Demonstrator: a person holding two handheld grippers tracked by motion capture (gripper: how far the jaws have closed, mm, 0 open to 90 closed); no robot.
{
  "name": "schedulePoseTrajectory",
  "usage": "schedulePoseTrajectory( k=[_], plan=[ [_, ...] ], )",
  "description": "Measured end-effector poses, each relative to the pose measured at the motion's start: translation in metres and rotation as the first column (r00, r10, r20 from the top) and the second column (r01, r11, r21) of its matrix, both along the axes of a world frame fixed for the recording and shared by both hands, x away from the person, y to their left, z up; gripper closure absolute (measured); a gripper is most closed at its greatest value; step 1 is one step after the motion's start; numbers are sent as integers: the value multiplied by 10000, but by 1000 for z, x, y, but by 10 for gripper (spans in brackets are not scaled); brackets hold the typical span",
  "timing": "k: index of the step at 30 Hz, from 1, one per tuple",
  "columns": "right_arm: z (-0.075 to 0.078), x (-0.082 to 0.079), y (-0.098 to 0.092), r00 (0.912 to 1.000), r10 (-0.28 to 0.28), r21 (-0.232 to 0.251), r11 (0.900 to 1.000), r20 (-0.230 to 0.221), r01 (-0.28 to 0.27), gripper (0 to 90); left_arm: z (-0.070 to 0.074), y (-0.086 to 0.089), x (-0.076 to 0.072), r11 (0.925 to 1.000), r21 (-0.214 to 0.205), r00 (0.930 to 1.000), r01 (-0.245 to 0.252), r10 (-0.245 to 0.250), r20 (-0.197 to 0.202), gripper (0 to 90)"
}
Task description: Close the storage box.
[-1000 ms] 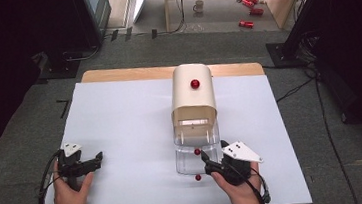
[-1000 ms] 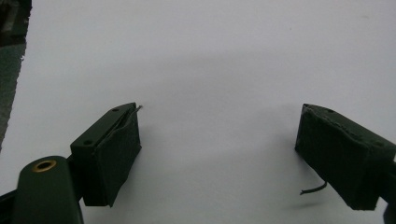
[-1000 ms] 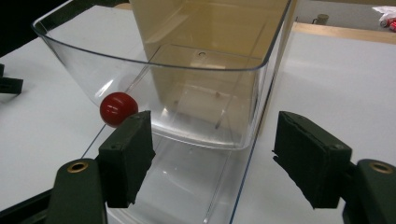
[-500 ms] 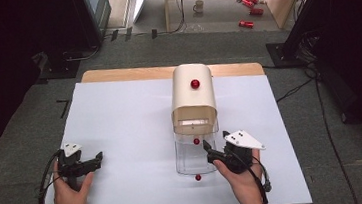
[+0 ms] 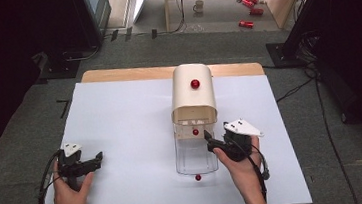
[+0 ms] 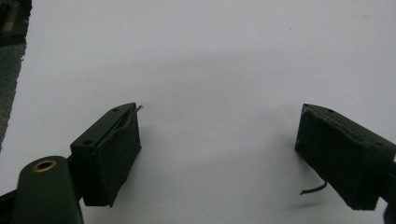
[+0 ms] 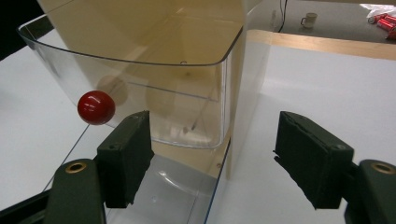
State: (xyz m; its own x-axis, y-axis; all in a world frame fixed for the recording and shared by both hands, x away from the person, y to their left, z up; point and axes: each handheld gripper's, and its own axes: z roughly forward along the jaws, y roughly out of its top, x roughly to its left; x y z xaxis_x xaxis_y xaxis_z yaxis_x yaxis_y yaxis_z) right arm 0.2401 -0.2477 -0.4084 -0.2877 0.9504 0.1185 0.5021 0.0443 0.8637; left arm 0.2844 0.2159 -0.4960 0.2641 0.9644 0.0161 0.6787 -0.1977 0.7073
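A cream arched box (image 5: 194,100) with a red knob on top (image 5: 195,84) stands mid-table. A clear drawer (image 7: 154,93) with a red ball knob (image 7: 96,107) sticks out of its front. Below it a clear flap (image 5: 196,158) lies flat on the table, ending in another red knob (image 5: 198,177). My right gripper (image 5: 209,140) is open at the box's front right corner. In the right gripper view its jaws (image 7: 212,154) straddle the box's side wall and hold nothing. My left gripper (image 5: 98,157) rests open over bare white table (image 6: 217,154) at the near left.
The white table top (image 5: 130,117) has a wooden strip along its far edge (image 5: 126,74). On the floor beyond lie red cans (image 5: 247,24) and a mug (image 5: 200,4). Dark stands and cables flank the table.
My right gripper has moved away from the person, from the clear flap's near end up to the drawer beside the box. The left gripper has stayed put.
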Motion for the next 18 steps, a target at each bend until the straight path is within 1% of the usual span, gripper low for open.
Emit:
schedulePoseTrajectory(
  k=[10, 15, 18],
  plan=[
    [-2, 13, -5, 9995, -318, -47, 9995, -45, 318, 280, 0, 0, 0, 10000, 7, 10000, 8, -8, -1, 140],
    [-3, 14, -8, 9988, -486, -29, 9988, -41, 486, 281, 0, 0, 0, 10000, 8, 10000, 2, -2, 6, 140],
    [-3, 11, -10, 9990, -446, -5, 9990, -13, 446, 276, 0, 0, 0, 10000, 11, 10000, 3, -3, 7, 140]
  ],
)
